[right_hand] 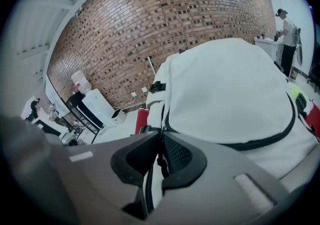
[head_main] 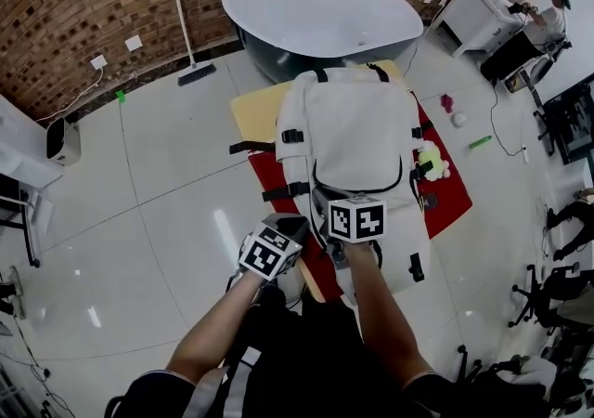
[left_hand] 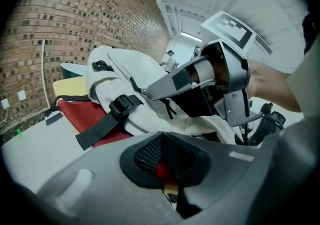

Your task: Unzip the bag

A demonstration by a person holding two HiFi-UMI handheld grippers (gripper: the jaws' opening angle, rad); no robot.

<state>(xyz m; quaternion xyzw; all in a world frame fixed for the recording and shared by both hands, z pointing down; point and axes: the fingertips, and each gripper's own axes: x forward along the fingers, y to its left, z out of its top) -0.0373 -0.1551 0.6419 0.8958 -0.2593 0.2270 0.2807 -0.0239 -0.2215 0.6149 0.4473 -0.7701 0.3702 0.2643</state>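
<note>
We are at the start of the unzipping: the bag (head_main: 357, 142) lies flat on the red cloth (head_main: 455, 193) over the table (head_main: 255, 110), and its dark zip line (right_hand: 280, 131) looks closed all along its curve. The right gripper (right_hand: 161, 156) sits at the bag's near end with its jaws drawn narrow on the zip pull cord (right_hand: 161, 163) — the knotted cord stands right between the pads, so we read the pull as pinched. The left gripper (left_hand: 162, 161) hangs just beside the bag's near left corner, its pads pressed together with only the cloth showing past them; it holds no fabric. As we judge it, the next move calls for drawing the cord steadily along the curved track — keeping the pull in line with the teeth — while the left gripper takes hold of the bag or presses it down so it does not slide with the tug
</note>
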